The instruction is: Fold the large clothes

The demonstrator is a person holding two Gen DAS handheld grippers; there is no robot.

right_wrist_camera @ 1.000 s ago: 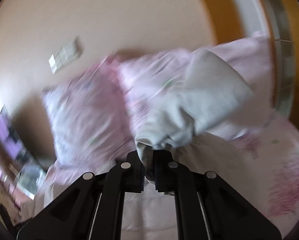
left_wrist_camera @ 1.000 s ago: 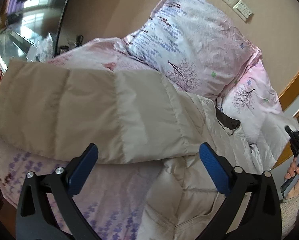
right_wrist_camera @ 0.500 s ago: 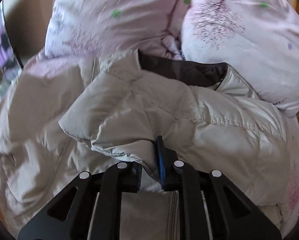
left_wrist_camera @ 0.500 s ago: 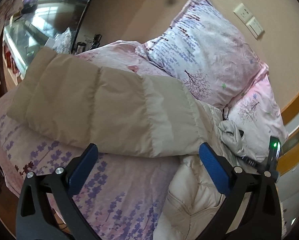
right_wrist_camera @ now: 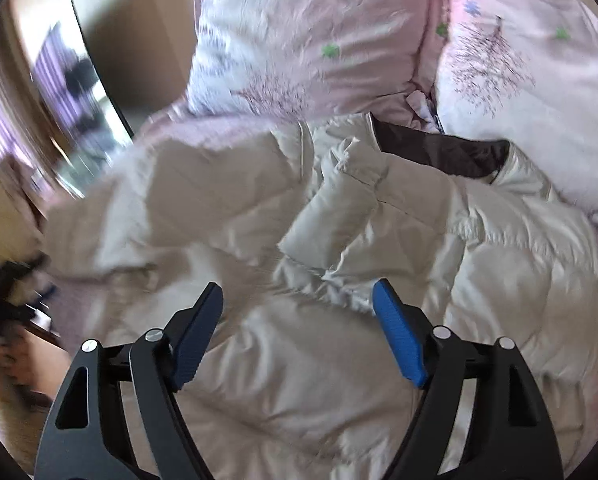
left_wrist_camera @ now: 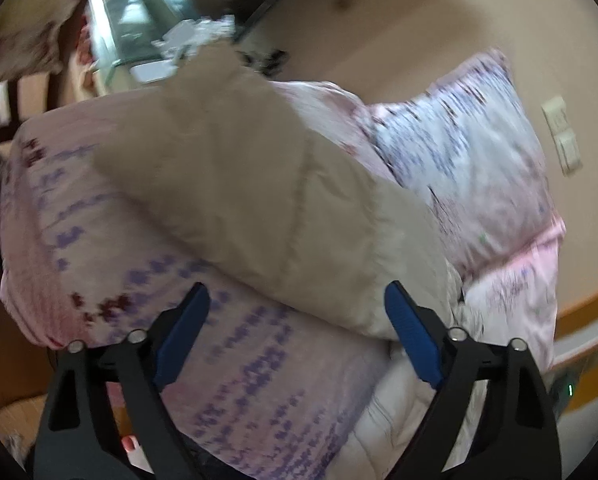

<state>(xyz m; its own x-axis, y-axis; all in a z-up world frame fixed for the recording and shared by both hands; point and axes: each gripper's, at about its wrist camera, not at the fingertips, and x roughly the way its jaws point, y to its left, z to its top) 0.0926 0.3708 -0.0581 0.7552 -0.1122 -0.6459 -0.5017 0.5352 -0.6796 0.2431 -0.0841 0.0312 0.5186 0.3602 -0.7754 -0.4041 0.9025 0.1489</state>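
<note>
Item: cream quilted puffer jacket (right_wrist_camera: 299,240), centre frame, sleeve just folded in. Right gripper (right_wrist_camera: 299,324) opening, empty; left gripper (left_wrist_camera: 297,328) closing, empty. Next: grasp the outstretched sleeve.

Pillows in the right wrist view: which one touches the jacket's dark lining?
The right-hand pillow, with the bare-tree print, lies against the jacket's lining.

pink floral pillows (right_wrist_camera: 307,40) against a beige wall (left_wrist_camera: 419,20), wall switches (left_wrist_camera: 563,136), purple-flowered bedspread (left_wrist_camera: 99,248)
</note>
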